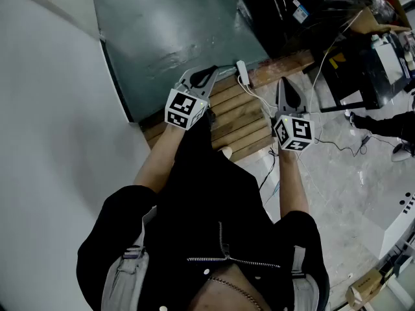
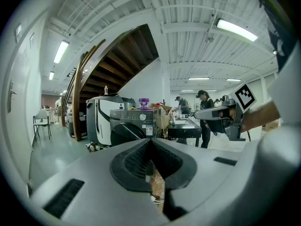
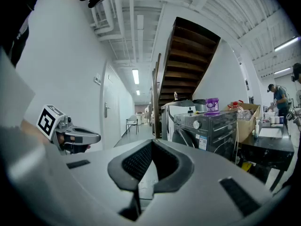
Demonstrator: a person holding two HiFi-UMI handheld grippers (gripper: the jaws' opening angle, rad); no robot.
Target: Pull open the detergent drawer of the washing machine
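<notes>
Left hand-held gripper [image 1: 209, 74] and right hand-held gripper [image 1: 284, 85] are carried nearly level, jaws closed together on nothing, because the dark washing machine [image 3: 211, 128], whose detergent drawer cannot be picked out, is seen well ahead, out of reach.

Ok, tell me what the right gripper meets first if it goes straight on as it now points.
Nothing close. The right gripper, shut and empty, points over the floor toward the wooden stair post; the dark washing machine stands right of that line. Depth is unclear.
</notes>
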